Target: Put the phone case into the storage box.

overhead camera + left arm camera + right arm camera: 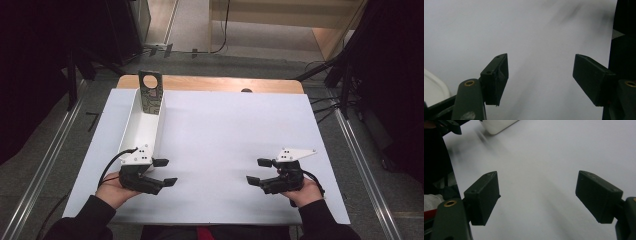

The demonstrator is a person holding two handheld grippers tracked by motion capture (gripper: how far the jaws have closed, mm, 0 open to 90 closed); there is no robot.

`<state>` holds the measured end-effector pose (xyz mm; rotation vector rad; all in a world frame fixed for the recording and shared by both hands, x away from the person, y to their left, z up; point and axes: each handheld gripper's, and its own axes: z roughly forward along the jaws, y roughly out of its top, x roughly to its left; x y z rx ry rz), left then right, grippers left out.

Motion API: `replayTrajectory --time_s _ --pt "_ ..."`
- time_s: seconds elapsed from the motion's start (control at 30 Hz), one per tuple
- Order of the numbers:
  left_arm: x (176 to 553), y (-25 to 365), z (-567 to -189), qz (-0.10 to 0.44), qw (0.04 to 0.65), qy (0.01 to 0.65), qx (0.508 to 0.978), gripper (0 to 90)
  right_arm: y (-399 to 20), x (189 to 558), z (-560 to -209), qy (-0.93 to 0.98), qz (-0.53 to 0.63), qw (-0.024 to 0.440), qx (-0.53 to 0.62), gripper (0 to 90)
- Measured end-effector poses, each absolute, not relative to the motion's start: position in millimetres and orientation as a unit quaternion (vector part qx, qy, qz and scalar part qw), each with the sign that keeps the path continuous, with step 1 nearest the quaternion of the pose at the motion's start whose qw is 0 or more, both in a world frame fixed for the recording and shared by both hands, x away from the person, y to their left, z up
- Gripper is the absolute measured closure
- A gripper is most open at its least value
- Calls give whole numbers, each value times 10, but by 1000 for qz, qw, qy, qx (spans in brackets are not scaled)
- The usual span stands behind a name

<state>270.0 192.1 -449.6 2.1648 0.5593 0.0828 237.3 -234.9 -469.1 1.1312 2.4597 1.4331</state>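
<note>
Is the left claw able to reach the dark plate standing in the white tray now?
Probably yes. The left claw is open and empty beside the white tray; the dark plate stands at its far end, with nothing between.

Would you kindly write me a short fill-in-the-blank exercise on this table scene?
1. The white tray lies nearest the ____ tool.
2. The dark plate standing at the tray's far end has a round ____ in it.
3. Both the left tool and the right tool have jaws that stand ____, with nothing between them.

Missing words: left; hole; open
</note>
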Motion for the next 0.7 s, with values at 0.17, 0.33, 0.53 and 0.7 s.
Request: replayTrajectory --time_s 0.17,0.33,0.53,0.7 --pt "2700 1921 -4493 33 437 225 870 285 -2346 2373 -4693 802 468 39 369 184" --pt "2701 1920 -4492 32 438 224 870 285 -2345 2372 -4693 802 467 38 370 184" --pt "2702 1911 -4498 30 438 223 870 285 -2343 2374 -4697 803 467 38 369 185" --pt "2706 1914 -4492 29 439 222 870 284 -2348 2375 -4700 803 466 39 369 185"
